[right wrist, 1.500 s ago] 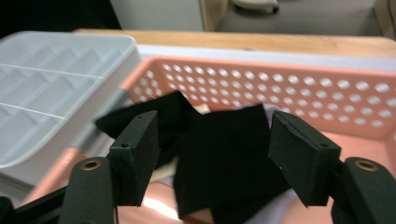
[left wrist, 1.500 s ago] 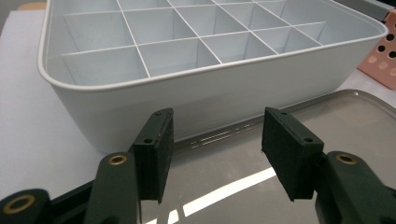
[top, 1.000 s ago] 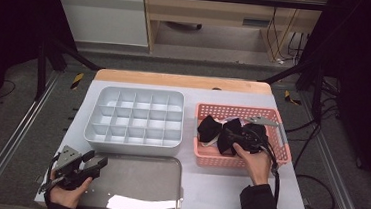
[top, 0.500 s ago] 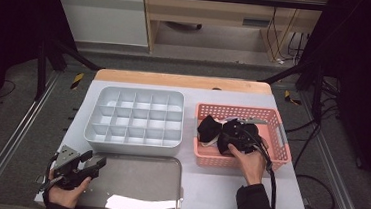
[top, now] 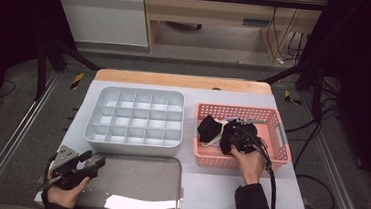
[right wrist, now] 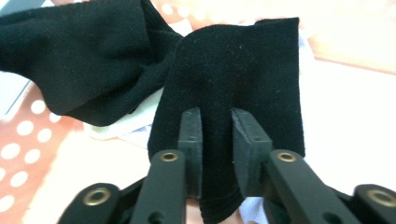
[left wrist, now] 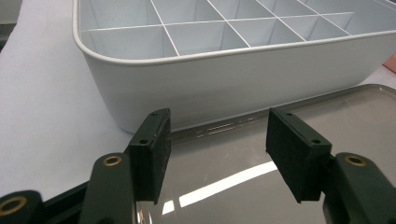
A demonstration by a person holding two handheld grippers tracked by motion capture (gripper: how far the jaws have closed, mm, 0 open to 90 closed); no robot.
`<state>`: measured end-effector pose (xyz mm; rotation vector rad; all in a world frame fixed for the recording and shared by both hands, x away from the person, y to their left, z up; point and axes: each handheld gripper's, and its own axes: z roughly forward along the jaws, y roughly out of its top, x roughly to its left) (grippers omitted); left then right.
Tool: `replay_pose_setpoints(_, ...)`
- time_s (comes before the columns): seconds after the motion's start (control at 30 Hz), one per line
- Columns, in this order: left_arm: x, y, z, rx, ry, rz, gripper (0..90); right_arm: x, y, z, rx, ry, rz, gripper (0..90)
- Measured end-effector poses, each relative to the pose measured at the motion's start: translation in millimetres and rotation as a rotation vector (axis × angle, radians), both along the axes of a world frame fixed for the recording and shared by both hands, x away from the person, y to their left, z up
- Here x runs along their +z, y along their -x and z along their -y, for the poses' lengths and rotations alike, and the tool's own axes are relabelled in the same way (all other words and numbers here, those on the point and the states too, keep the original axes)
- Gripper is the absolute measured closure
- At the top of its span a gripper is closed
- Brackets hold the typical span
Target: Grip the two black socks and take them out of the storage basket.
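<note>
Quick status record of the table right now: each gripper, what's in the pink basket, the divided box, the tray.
right gripper: in the pink basket, jaws have just been closing, pinched on a black sock
left gripper: open, nothing between the jaws, over the near left corner of the metal tray
basket contents: black socks over some white cloth
divided box: white, its compartments look empty
tray: lies in front of the divided box, nothing on it
</note>
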<state>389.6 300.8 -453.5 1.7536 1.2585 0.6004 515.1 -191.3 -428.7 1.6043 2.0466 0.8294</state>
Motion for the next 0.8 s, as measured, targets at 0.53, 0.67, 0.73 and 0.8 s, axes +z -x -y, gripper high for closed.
replay_pose_setpoints(0.53, 0.3, 0.2, 0.0, -0.003, 0.000, 0.001, 40.1, 51.2, 29.7, 14.0, 0.050, -0.164, 0.252, 79.8)
replay_pose_setpoints(0.67, 0.3, -0.1, 0.8, -0.006, -0.002, -0.001, 40.1, 58.8, 35.5, 14.6, 0.063, -0.174, 0.286, 79.7)
replay_pose_setpoints(0.73, 0.2, -0.2, 0.6, -0.007, -0.001, -0.002, 40.1, 63.5, 39.5, 14.3, 0.071, -0.186, 0.299, 79.8)
replay_pose_setpoints(0.8, 0.3, -0.2, 0.3, -0.008, -0.001, -0.001, 40.1, 65.1, 40.8, 14.1, 0.074, -0.191, 0.301, 79.8)
